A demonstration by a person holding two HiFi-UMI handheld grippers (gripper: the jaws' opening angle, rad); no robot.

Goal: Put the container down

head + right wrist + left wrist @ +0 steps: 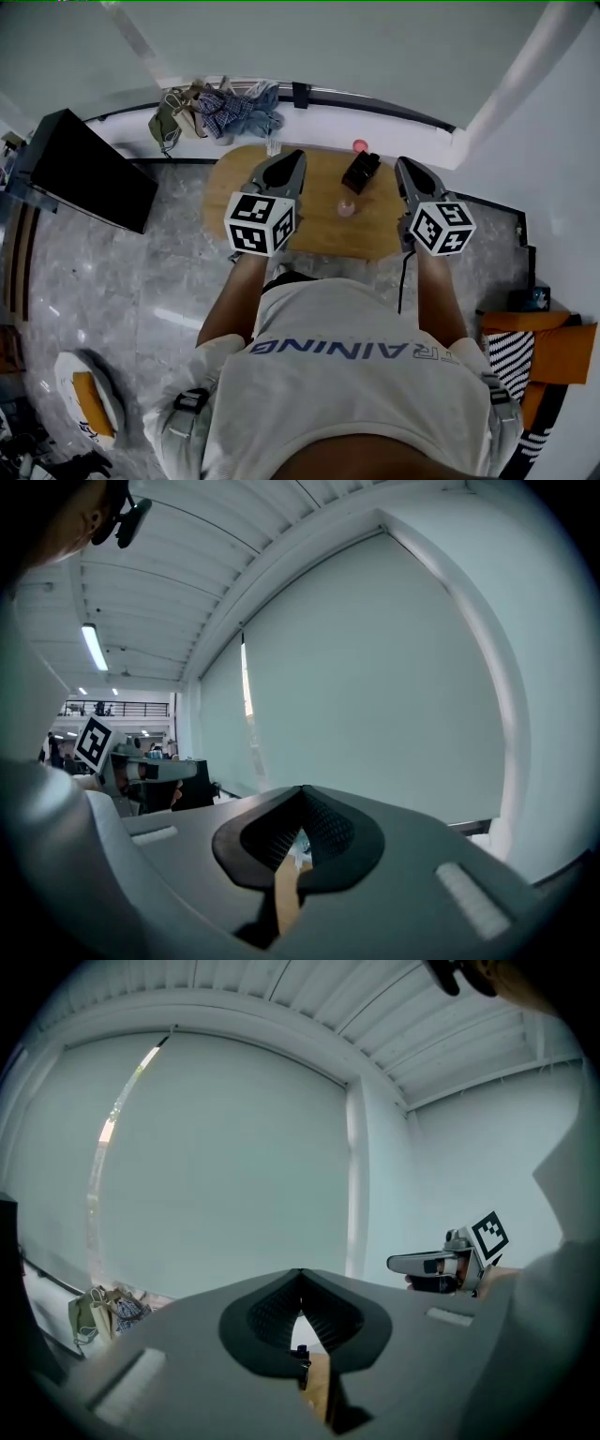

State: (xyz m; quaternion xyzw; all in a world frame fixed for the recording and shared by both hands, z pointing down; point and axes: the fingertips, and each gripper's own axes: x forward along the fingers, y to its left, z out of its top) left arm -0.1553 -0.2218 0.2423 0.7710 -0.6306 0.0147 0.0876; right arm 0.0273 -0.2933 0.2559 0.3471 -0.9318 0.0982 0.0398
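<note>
A small pinkish container (347, 207) stands on the oval wooden table (319, 239), between and below both grippers, and neither touches it. My left gripper (296, 157) is held level above the table's left part, its jaws shut with nothing between them. In the left gripper view its tips (300, 1274) meet and point at a pale blind. My right gripper (403, 163) hovers over the table's right end. In the right gripper view its tips (303, 791) also meet, with nothing in them.
A black boxy object (361, 172) lies on the table behind the container, with a small red thing (360, 146) at the far edge. Clothes and bags (216, 112) are heaped by the wall. A black cabinet (89, 169) stands at left; orange and striped items (539, 352) at right.
</note>
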